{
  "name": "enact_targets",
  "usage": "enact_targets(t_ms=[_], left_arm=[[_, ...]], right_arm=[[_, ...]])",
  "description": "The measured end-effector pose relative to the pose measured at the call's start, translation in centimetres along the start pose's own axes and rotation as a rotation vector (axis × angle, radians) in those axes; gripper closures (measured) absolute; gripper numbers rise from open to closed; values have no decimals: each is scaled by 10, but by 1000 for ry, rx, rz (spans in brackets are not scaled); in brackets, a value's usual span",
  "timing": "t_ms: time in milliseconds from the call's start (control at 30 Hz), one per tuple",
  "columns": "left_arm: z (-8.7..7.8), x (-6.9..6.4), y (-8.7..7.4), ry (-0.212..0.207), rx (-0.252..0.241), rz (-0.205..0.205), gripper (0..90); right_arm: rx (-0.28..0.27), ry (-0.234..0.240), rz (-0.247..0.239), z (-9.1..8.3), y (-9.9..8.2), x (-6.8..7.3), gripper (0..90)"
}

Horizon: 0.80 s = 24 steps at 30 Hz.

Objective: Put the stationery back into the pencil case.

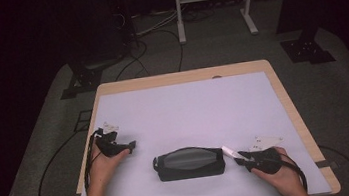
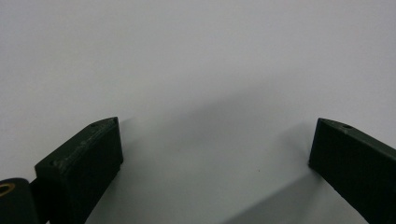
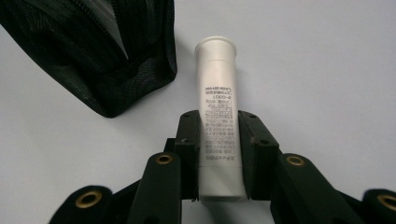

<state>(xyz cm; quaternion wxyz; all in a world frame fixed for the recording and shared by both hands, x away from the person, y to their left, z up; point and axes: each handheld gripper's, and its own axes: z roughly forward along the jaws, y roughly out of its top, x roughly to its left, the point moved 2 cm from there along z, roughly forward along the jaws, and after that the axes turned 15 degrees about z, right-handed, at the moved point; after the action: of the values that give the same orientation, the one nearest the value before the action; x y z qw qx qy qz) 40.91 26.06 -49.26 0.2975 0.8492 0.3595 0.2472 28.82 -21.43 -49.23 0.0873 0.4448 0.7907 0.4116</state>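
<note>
Right hand-held gripper (image 3: 218, 140) is clamped on a white tube (image 3: 217, 102), at 3 o'clock of the black pouch (image 1: 189, 162); left hand-held gripper (image 2: 215, 154) gapes apart over bare surface (image 1: 189, 111).

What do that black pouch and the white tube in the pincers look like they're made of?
The pouch looks like soft black mesh fabric: a fine weave shows, it sags in folds, and a zipper runs along it. The tube looks like matte white plastic, smooth with small printed text and a flared cap end, though coated metal can't be ruled out. The right gripper clamps it between hard black pads, seemingly plastic.
</note>
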Motion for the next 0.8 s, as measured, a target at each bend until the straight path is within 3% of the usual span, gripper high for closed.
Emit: enact_targets(t_ms=[200,800], left_arm=[[0,0,0,0,0,0,18],[0,0,0,0,0,0,18]], right_arm=[[-26,16,25,-7,3,-2,703],[-96,82,22,-26,20,0,703]])
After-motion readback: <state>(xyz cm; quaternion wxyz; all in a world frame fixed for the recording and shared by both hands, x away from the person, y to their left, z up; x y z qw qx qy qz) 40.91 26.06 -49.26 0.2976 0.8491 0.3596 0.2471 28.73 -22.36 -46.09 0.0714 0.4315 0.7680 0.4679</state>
